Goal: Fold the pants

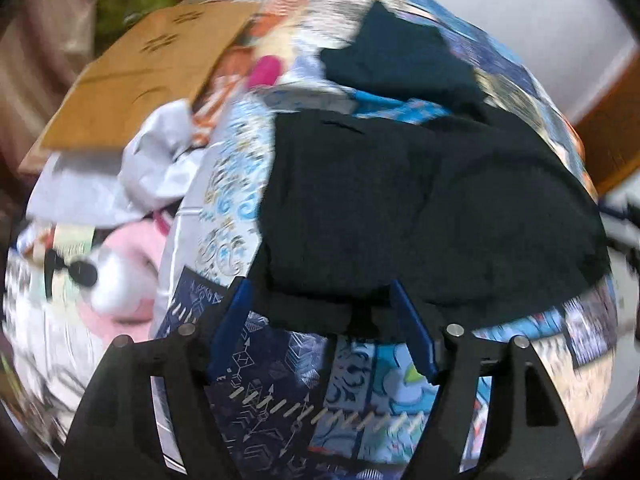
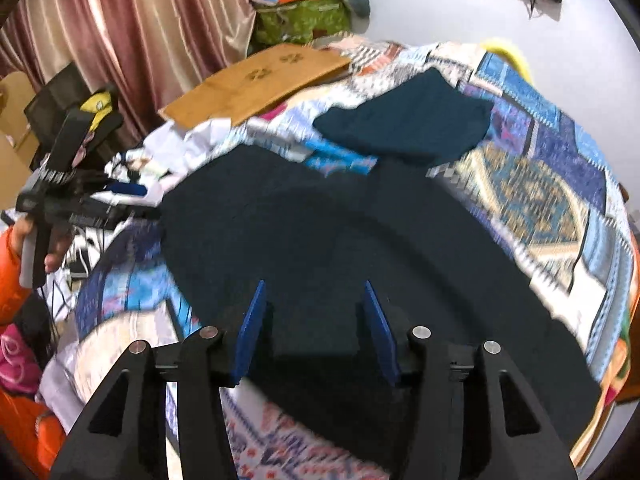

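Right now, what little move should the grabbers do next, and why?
Probably close both on the near edge. The left gripper and right gripper are open, and the black pants lie spread on the quilt, their edge between the fingers.

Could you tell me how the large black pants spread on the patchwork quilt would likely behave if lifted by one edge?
The large black pants would probably hang limp, since they lie flat and follow the patchwork quilt. They look like soft, matte cloth, so the blue pads of the open right gripper should hold without much slipping. One-edge lifting likely drags the rest across the bedding.
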`<action>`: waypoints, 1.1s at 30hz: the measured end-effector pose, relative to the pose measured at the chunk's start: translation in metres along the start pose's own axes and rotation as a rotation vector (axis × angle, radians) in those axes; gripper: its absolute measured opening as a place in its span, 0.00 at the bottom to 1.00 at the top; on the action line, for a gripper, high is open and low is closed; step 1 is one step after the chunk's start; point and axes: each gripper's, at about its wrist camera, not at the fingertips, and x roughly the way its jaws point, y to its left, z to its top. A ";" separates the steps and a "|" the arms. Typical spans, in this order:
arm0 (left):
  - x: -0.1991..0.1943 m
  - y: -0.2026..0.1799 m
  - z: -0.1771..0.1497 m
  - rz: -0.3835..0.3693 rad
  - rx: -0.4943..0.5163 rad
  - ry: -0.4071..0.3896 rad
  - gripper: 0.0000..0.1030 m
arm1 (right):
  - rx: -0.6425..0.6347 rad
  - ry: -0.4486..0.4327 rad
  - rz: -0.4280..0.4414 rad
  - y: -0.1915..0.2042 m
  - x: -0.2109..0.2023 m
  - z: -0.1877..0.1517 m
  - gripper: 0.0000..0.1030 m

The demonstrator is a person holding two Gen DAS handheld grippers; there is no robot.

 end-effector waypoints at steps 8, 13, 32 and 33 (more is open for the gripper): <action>0.017 -0.006 -0.004 -0.101 -0.095 0.035 0.69 | -0.091 0.032 -0.029 0.016 0.018 -0.010 0.51; 0.027 -0.019 0.004 -0.063 -0.037 0.031 0.66 | -0.141 0.013 -0.028 0.023 0.026 -0.006 0.47; -0.018 -0.015 0.007 0.063 0.044 -0.121 0.10 | -0.092 -0.055 0.133 0.039 0.003 -0.006 0.05; -0.015 -0.014 0.004 0.074 0.048 -0.113 0.10 | -0.090 -0.047 0.138 0.041 0.006 -0.009 0.05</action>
